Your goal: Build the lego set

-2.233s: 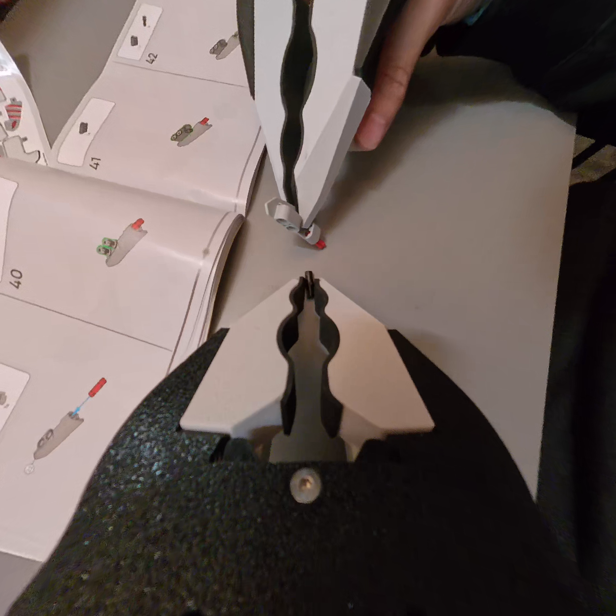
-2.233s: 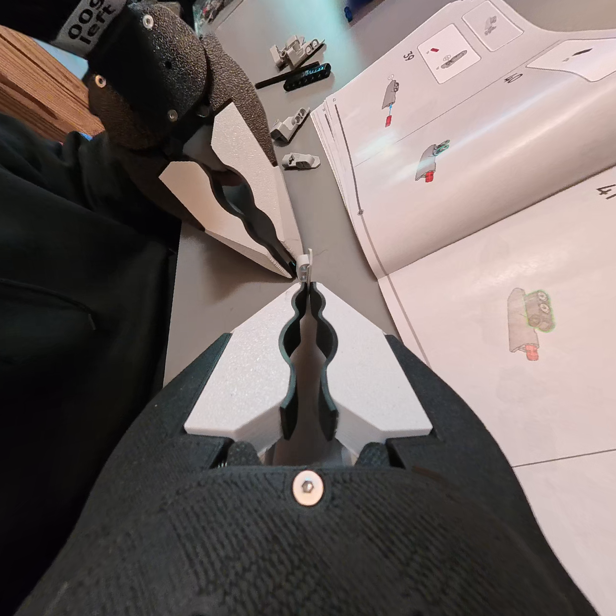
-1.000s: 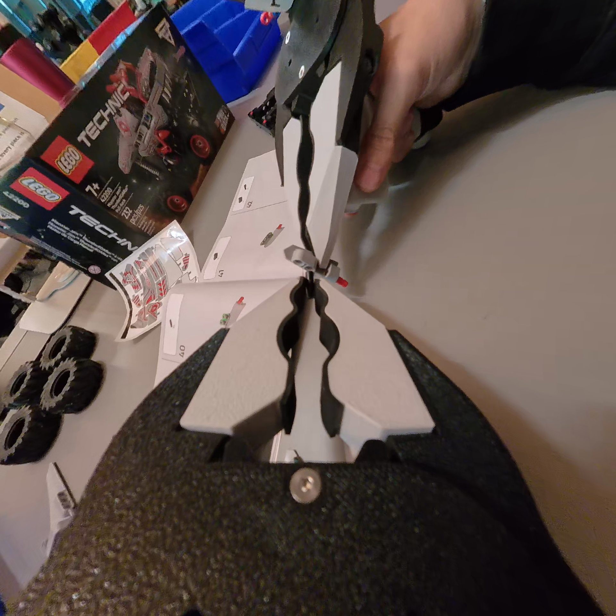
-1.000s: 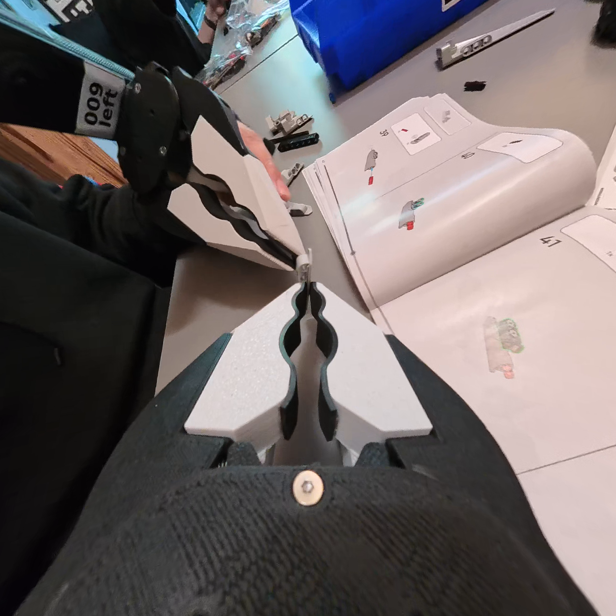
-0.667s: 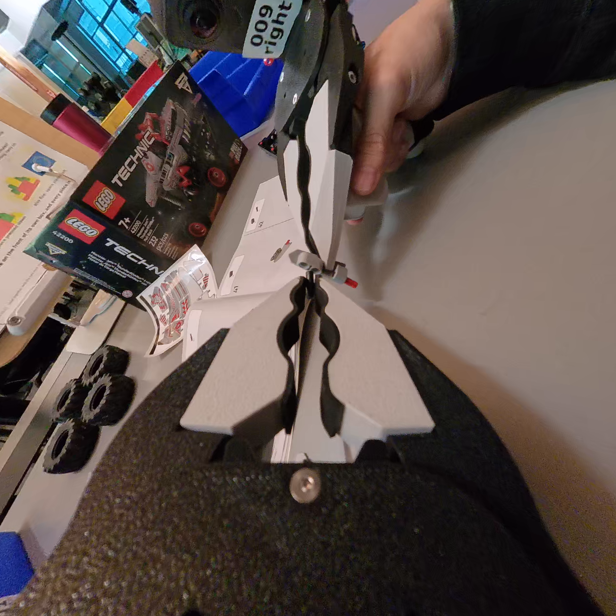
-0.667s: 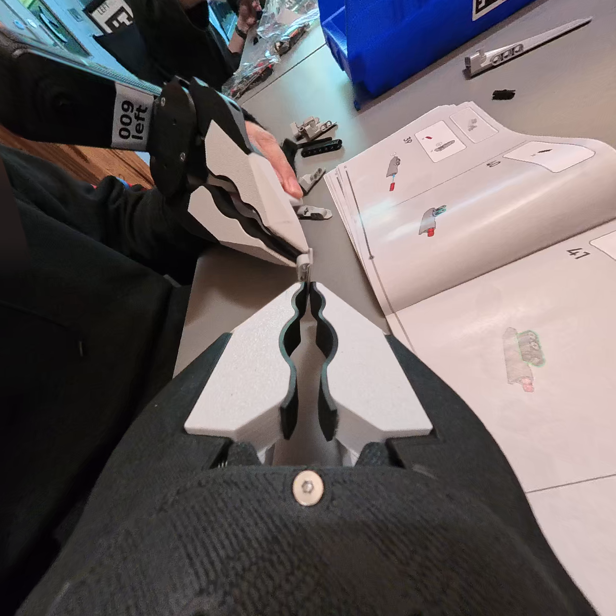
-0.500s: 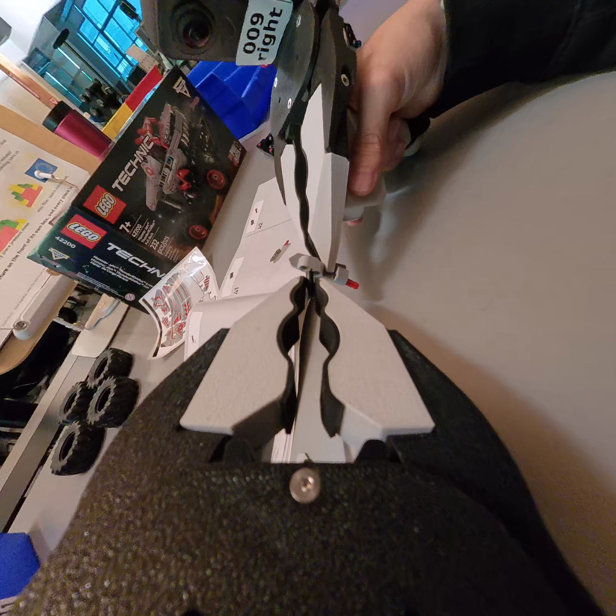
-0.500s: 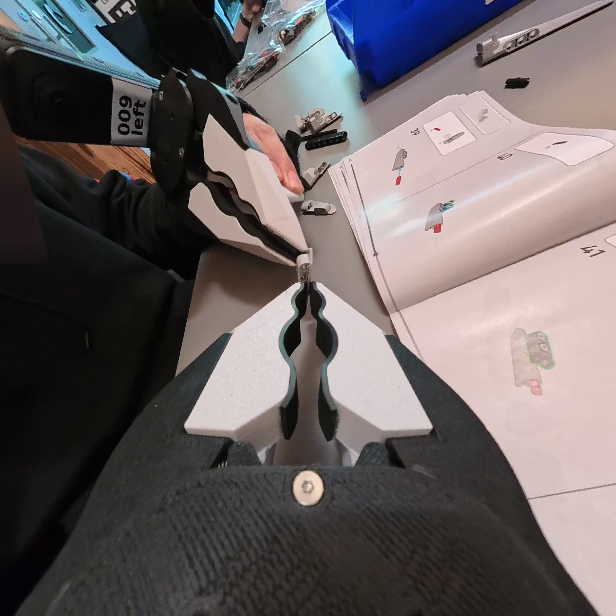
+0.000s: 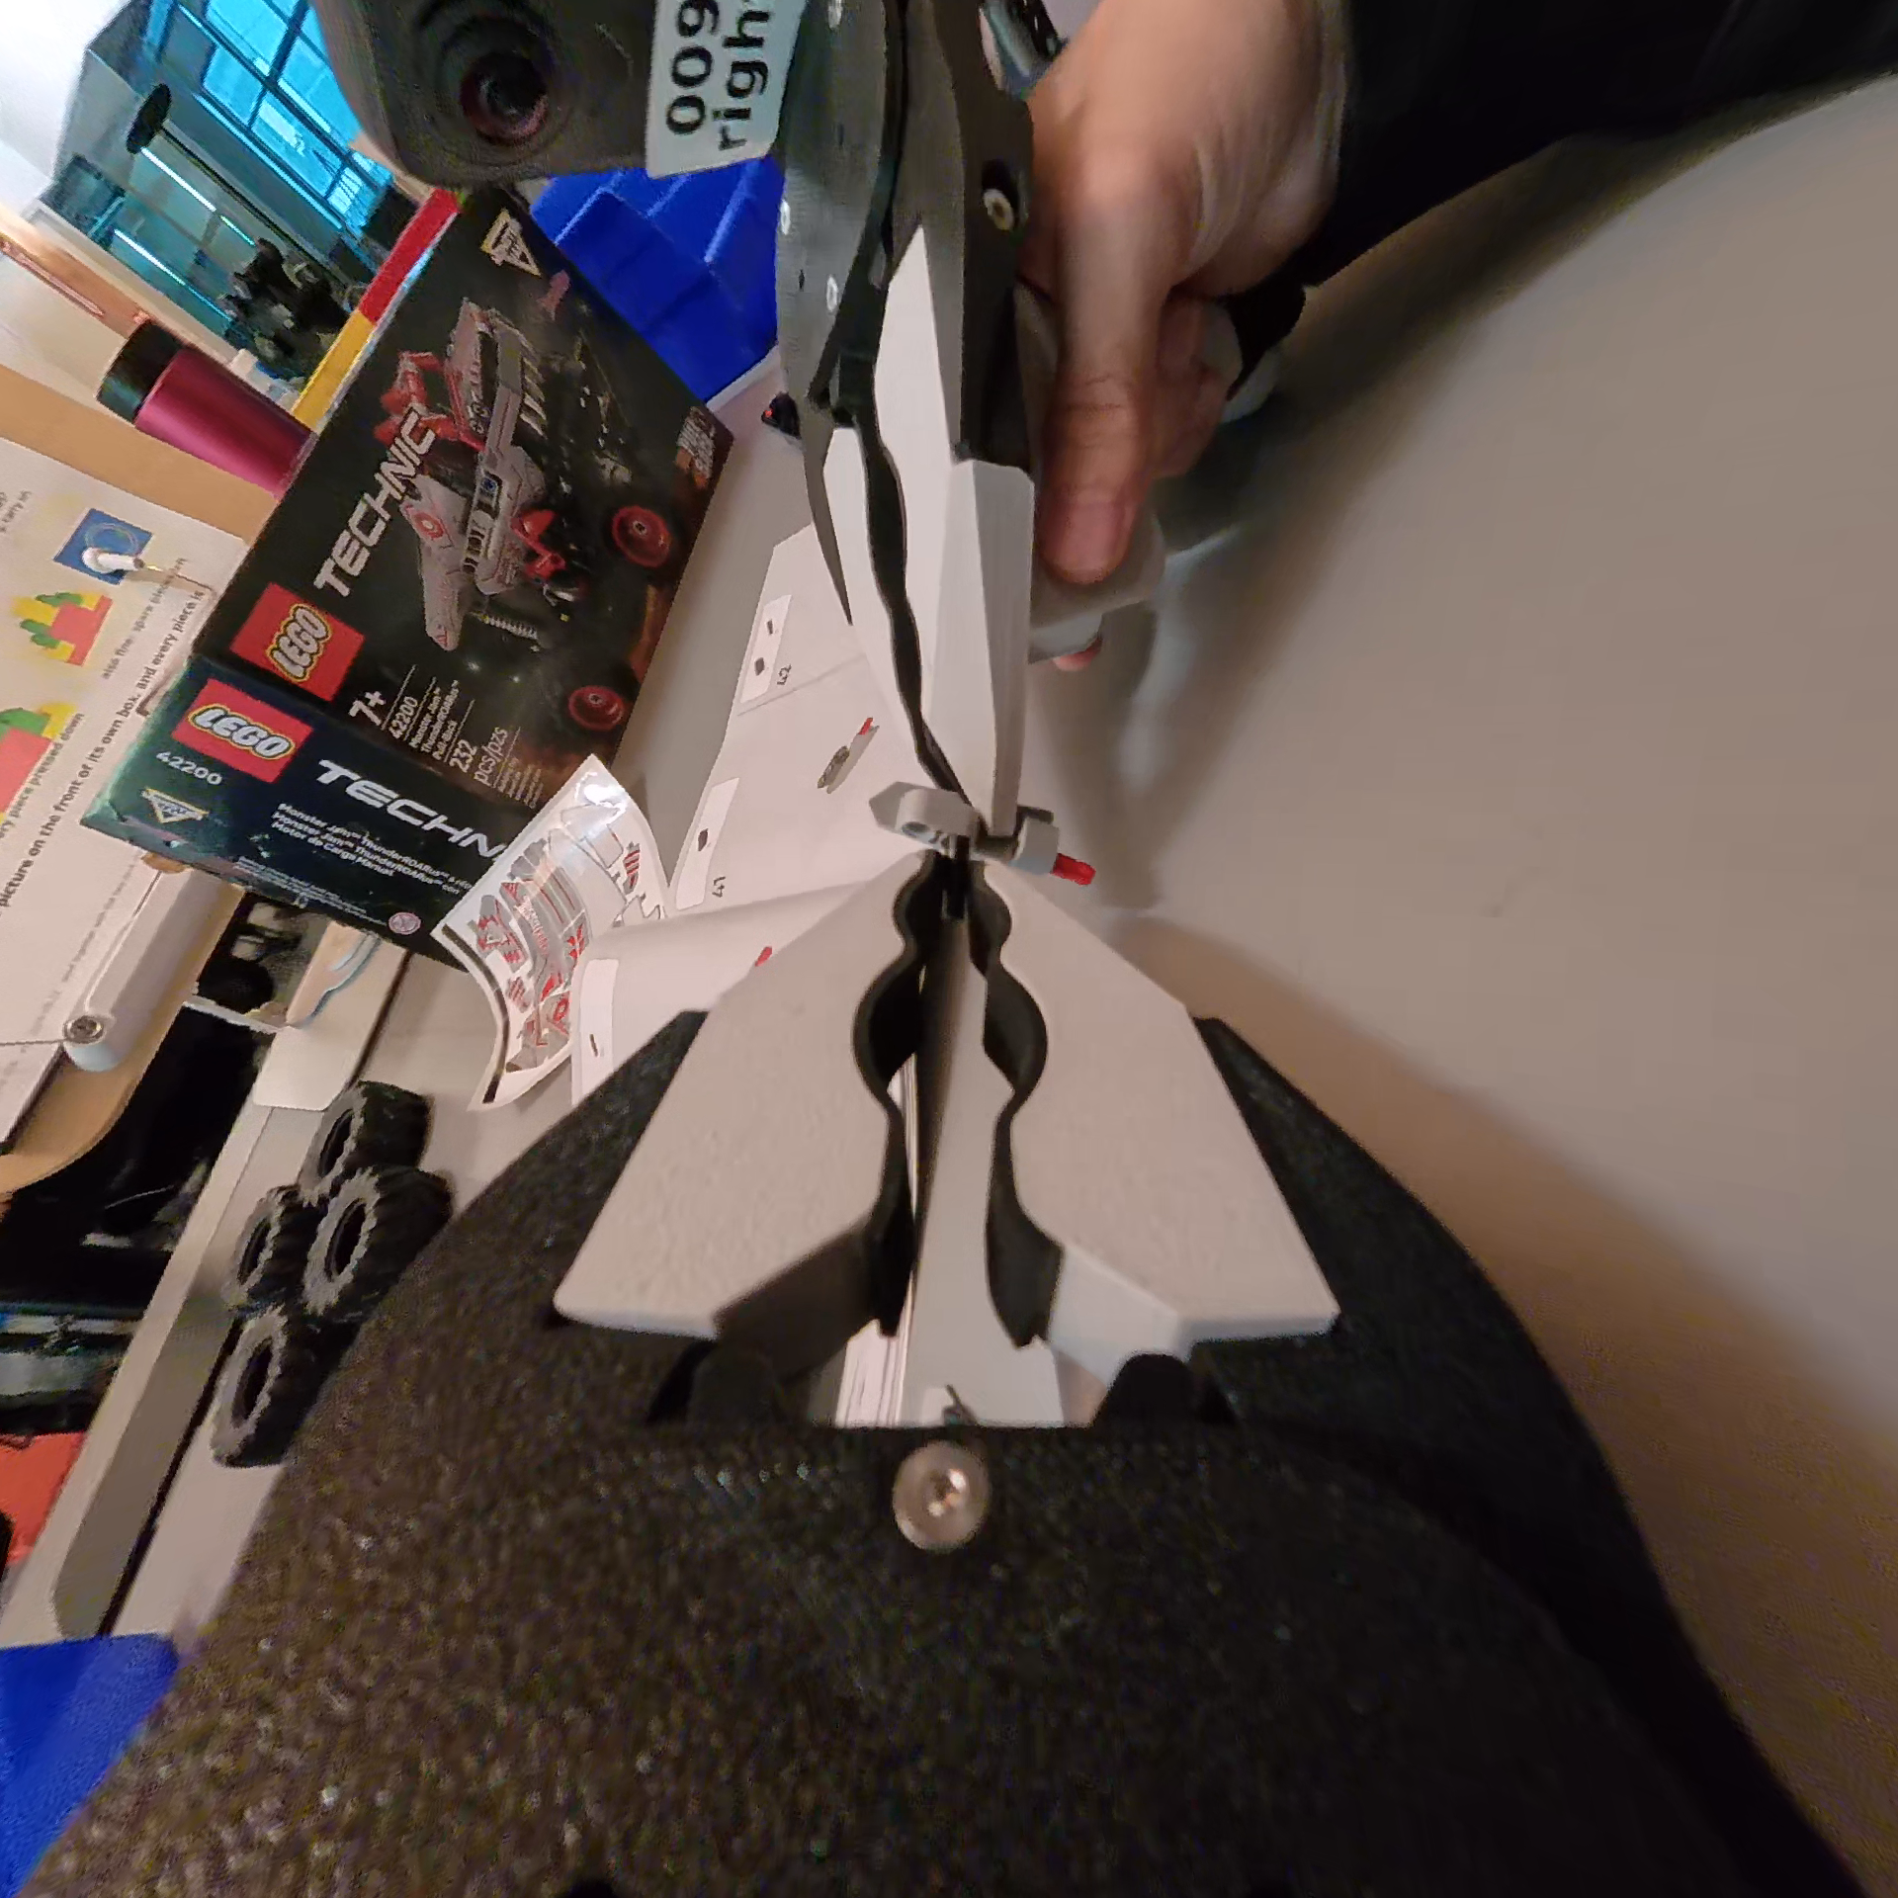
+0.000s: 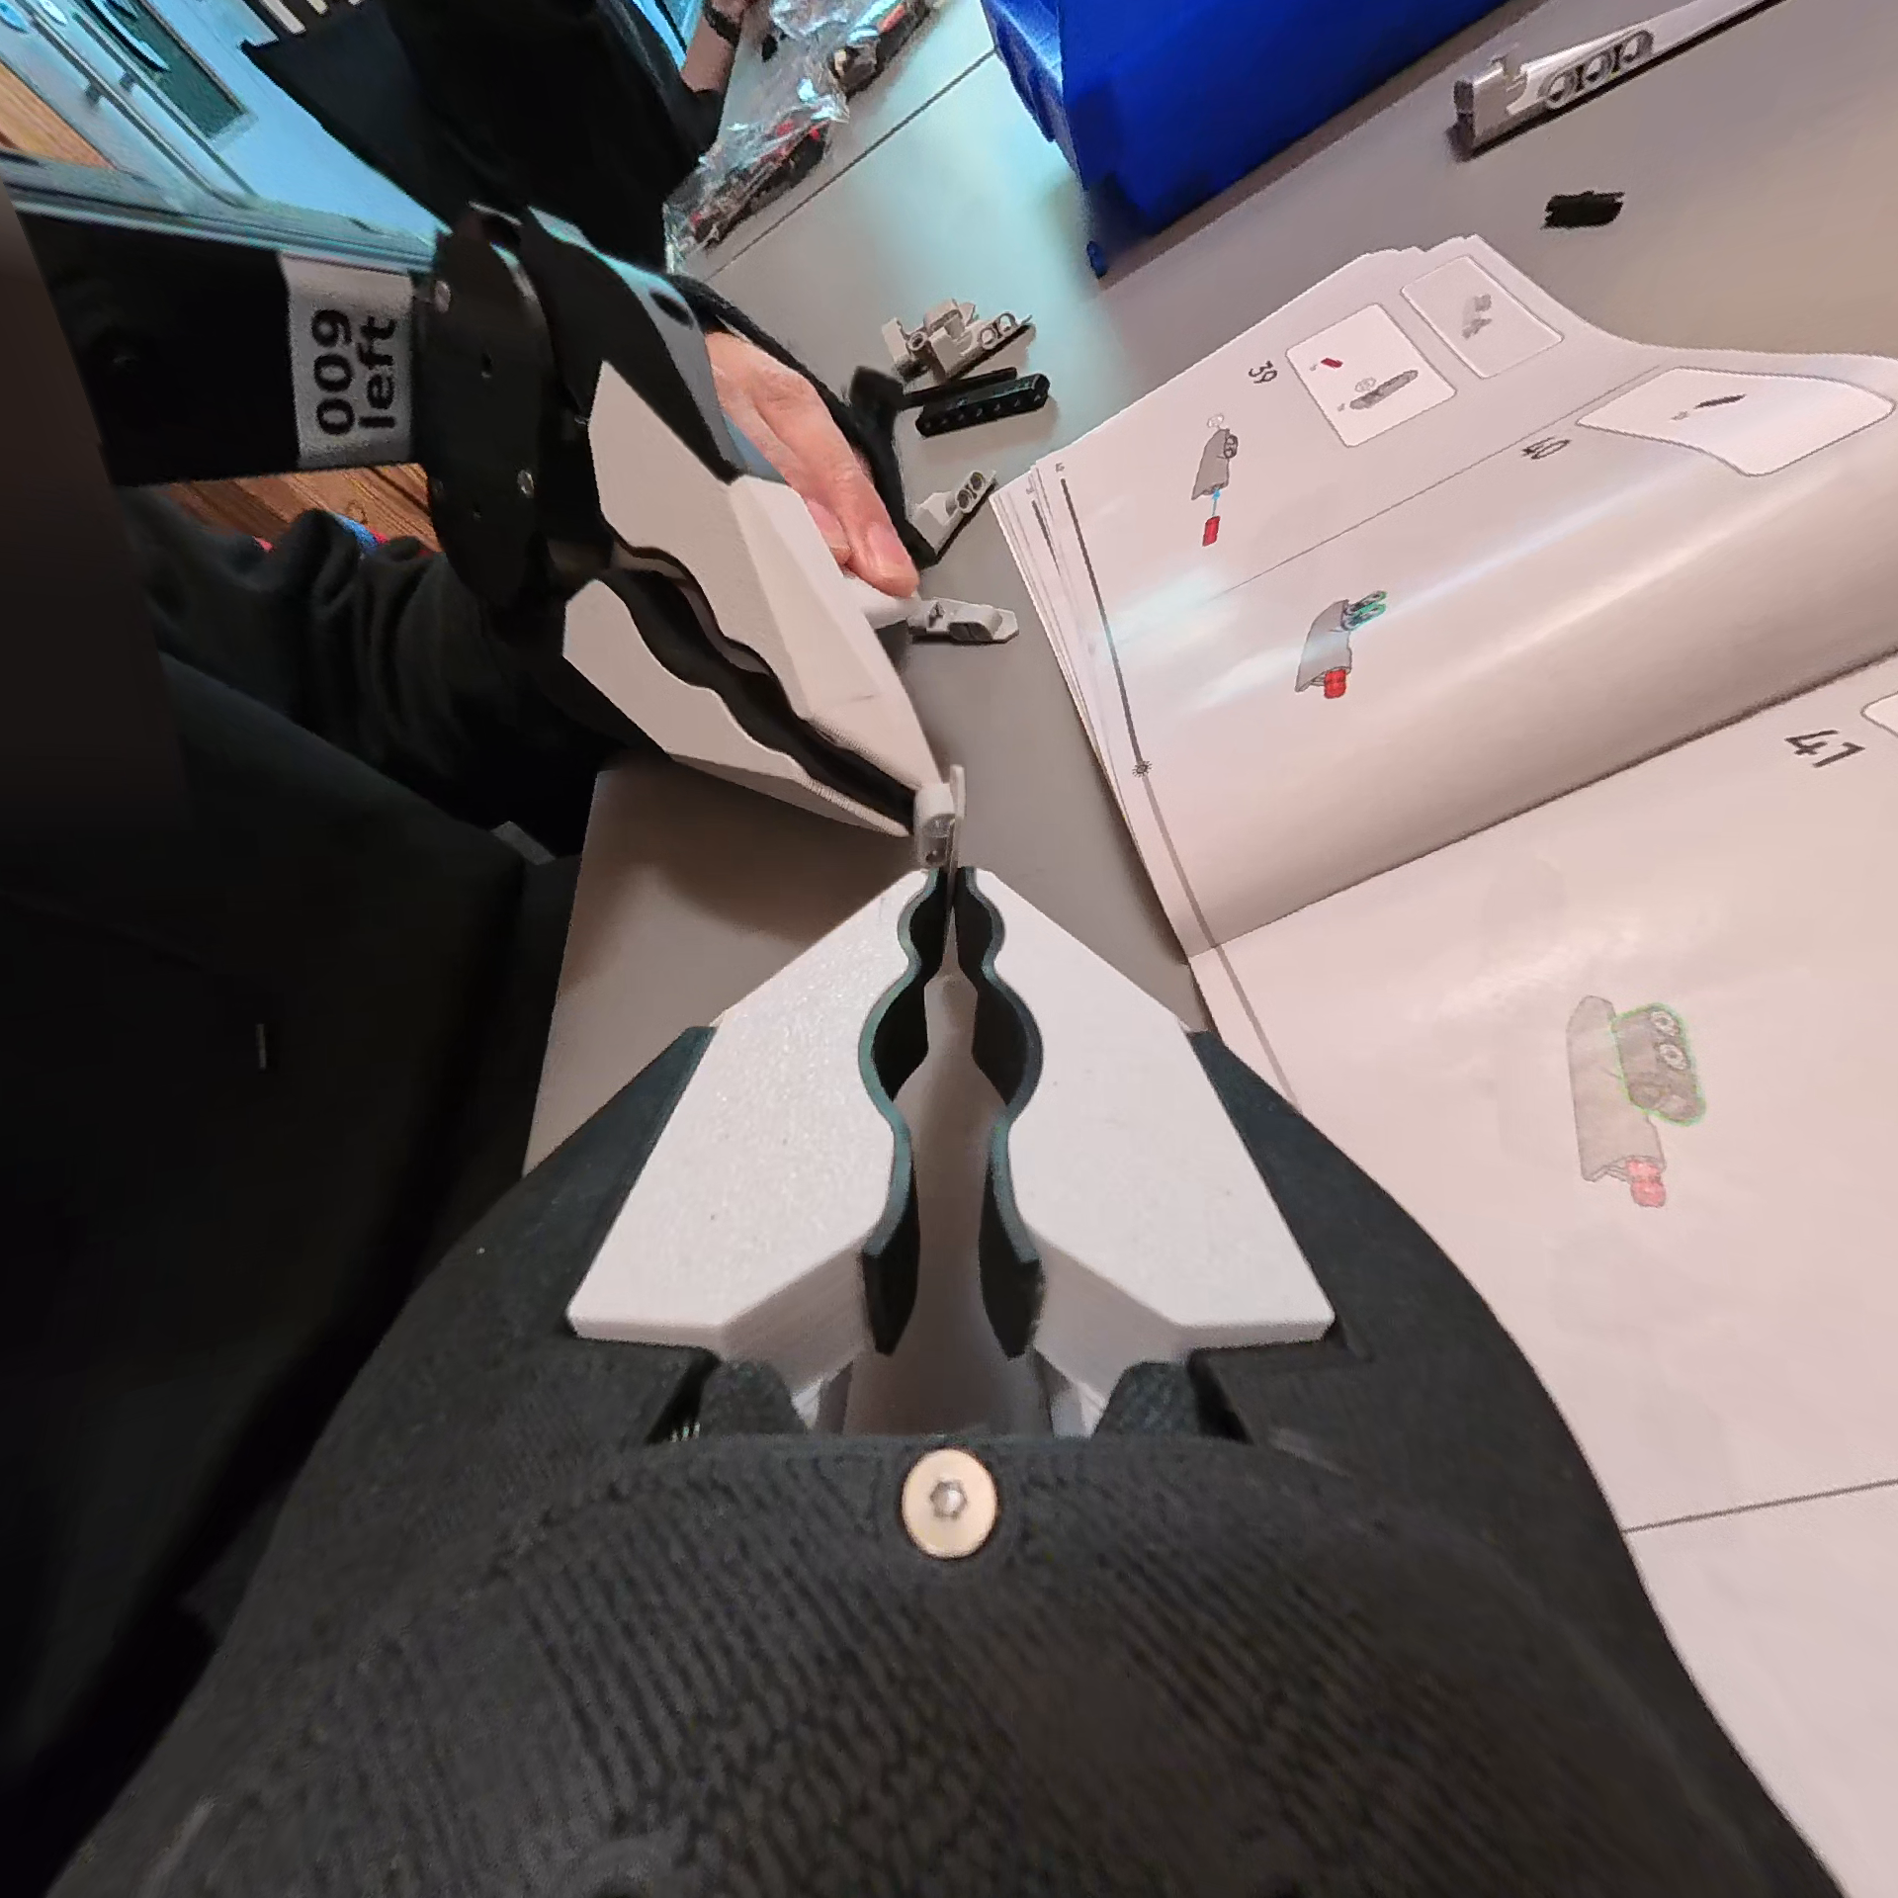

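Observation:
My right gripper [image 10: 945, 885] is shut on a small grey lego piece [image 10: 940, 822] and holds it above the grey table. In the left wrist view the right gripper [image 9: 976, 817] comes down from the top, and the grey piece [image 9: 919, 811] shows a red axle end [image 9: 1073, 871] sticking out to the right. My left gripper [image 9: 953, 885] is shut on a small black pin [image 9: 955, 868], pressed tip to tip against the grey piece. In the right wrist view the left gripper [image 10: 914, 811] reaches in from the upper left.
The open instruction booklet [image 10: 1438, 739] lies to the right. The lego box [image 9: 431, 616], sticker sheet [image 9: 555, 904] and several black tyres [image 9: 329, 1243] lie left. Loose grey parts [image 10: 960, 621], a black beam [image 10: 986, 395] and a blue bin [image 10: 1232, 82] lie farther off.
Both grippers have risen off the table and come together tip to tip, the black pin now against the grey piece. In the last half second they have hardly moved.

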